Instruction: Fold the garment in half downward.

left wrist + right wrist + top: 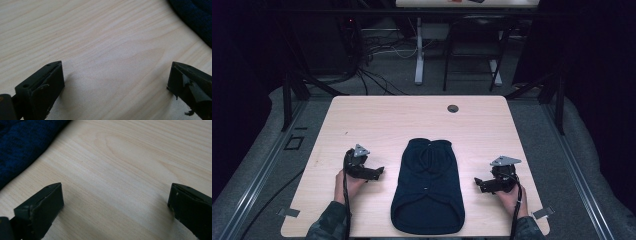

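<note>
A dark navy knitted garment [427, 187] lies flat on the light wooden table [377, 120], its wider hem toward the near edge. My left gripper [381, 171] rests on the table just left of the garment, jaws wide open over bare wood; an edge of the navy knitted garment [195, 17] shows at the top right of the left gripper view. My right gripper [477, 183] rests on the table right of the garment, also open and holding nothing. The navy knit [22, 147] lies at the upper left of the right gripper view.
A round cable hole [453, 108] sits near the table's far edge. Beyond the table stand dark frame posts [287, 100], loose cables [377, 55] on the floor and another desk's legs [419, 55]. Tape tabs [288, 212] mark the near corners.
</note>
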The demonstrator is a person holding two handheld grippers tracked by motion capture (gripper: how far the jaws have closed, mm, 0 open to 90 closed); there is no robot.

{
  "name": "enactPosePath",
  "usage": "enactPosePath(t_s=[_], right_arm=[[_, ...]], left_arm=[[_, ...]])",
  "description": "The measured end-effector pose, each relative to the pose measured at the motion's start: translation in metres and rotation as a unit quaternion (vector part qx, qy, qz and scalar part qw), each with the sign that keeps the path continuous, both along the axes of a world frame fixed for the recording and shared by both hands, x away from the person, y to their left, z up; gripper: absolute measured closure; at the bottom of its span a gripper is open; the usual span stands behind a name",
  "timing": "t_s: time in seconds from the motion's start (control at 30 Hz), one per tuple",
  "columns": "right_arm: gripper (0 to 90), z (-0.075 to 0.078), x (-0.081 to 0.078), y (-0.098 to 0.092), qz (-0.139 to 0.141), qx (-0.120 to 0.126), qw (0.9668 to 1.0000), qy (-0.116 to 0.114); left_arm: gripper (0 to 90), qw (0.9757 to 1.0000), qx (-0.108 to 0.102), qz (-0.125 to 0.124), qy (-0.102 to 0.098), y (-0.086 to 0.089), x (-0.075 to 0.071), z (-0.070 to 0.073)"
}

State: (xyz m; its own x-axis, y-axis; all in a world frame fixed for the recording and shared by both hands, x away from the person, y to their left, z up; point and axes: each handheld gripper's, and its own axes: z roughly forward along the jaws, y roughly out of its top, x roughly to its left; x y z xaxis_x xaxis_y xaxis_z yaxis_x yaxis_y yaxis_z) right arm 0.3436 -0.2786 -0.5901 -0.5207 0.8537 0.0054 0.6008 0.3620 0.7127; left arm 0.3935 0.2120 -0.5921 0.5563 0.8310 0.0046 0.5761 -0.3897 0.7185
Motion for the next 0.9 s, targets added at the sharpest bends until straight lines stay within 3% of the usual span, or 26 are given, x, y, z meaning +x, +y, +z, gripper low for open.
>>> enactPosePath(t_s=[0.73,0.9], right_arm=[[0.0,0.0001,-0.0002,0.0003,-0.003,0.0,1.0,0.0],[0.0,0.0013,-0.0002,0.0003,-0.009,-0.003,0.9999,0.006]], left_arm=[[0.4,1.0,0.001,0.0,0.003,-0.0007,0.0001,0.0007],[0.0,0.9999,0.0,-0.01,0.005,-0.0016,-0.0001,0.0006]])
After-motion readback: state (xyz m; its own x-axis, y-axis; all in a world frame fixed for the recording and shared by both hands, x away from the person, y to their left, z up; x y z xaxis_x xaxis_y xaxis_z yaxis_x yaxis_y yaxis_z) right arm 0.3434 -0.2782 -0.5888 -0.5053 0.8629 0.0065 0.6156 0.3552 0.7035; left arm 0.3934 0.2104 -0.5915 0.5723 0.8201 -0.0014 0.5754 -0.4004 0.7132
